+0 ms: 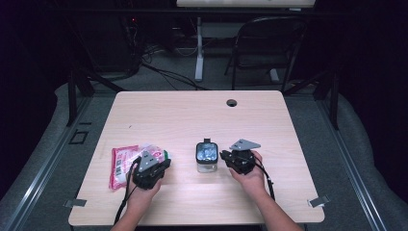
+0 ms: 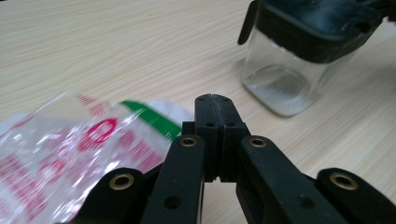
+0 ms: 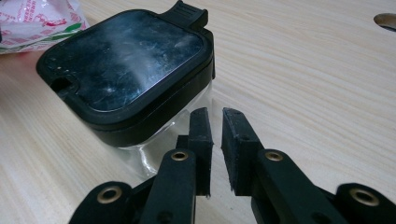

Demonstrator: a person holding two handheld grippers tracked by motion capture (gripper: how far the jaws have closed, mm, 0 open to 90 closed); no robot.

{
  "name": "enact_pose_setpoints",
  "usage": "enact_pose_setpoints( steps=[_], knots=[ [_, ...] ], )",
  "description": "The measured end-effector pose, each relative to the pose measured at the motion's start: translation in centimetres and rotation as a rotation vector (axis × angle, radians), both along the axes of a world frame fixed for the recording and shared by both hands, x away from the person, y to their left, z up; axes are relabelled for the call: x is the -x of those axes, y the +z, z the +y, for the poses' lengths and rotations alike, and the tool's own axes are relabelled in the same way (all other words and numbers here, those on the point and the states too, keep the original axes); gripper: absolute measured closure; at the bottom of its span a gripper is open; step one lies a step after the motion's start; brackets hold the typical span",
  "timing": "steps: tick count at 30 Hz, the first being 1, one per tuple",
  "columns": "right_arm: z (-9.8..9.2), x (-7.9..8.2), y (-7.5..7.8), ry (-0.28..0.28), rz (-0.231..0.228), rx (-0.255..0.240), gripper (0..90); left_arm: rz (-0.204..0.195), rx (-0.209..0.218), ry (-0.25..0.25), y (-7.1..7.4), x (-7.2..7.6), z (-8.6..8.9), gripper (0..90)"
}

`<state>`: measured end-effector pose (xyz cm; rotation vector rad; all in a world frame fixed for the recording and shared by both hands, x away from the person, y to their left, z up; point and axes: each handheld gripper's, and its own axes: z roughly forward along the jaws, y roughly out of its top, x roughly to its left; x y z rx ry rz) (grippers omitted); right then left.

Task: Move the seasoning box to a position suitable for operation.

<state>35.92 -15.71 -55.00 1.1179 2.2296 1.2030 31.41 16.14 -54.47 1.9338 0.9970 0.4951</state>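
On the tabletop (image 1: 192,115) we see a red-and-white printed plastic bag (image 1: 126,161) at the left, lying flat, and a clear square jar (image 1: 207,157) with a black lid near the middle, standing upright. Our left gripper (image 1: 166,162) sits at the bag's right edge, and in the left gripper view (image 2: 215,105) its jaws are pressed together with nothing between them, the bag (image 2: 70,144) just beside them. Our right gripper (image 1: 224,156) is just beside the jar's right side; in the right gripper view (image 3: 215,114) its jaws stand a narrow gap apart, empty, close to the jar (image 3: 126,79) wall.
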Motion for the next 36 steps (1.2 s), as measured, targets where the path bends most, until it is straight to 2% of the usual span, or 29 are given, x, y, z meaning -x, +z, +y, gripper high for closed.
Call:
enact_pose_setpoints(
  steps=[1,3,5,6,7,14,20,23,36],
  knots=[
    [0.0,-0.1,0.0,0.003,0.0,-0.004,82.3,0.011,0.022,-0.01,0.0,-0.5,-0.8,90.0],
    [0.2,-0.2,-0.1,0.001,0.004,-0.007,82.6,0.023,0.032,-0.011,0.0,-0.8,-1.1,90.0],
    [0.3,-0.1,-0.2,0.005,0.004,0.0,82.6,0.058,0.077,-0.002,-0.3,-1.6,-2.2,90.0],
    [0.3,-0.1,-0.2,0.005,0.004,0.0,82.6,0.058,0.077,-0.002,-0.3,-1.6,-2.2,90.0],
    [0.3,0.1,-0.2,0.005,0.003,0.013,82.7,0.056,0.06,-0.005,-0.3,-1.9,-3.1,90.0],
    [0.2,0.4,-0.1,0.004,0.002,-0.013,82.7,0.084,0.044,-0.015,-0.7,-3.2,-5.6,90.0],
    [0.2,0.4,0.2,0.001,0.001,-0.024,82.8,0.101,0.048,-0.01,-1.2,-4.1,-6.9,90.0],
    [0.1,0.4,0.2,0.003,0.004,-0.022,82.9,0.092,0.037,0.001,-1.1,-4.3,-7.4,90.0],
    [0.4,0.7,0.1,-0.002,0.021,-0.039,90.0,0.087,0.035,-0.001,-1.2,-4.5,-7.7,90.0]
  ],
)
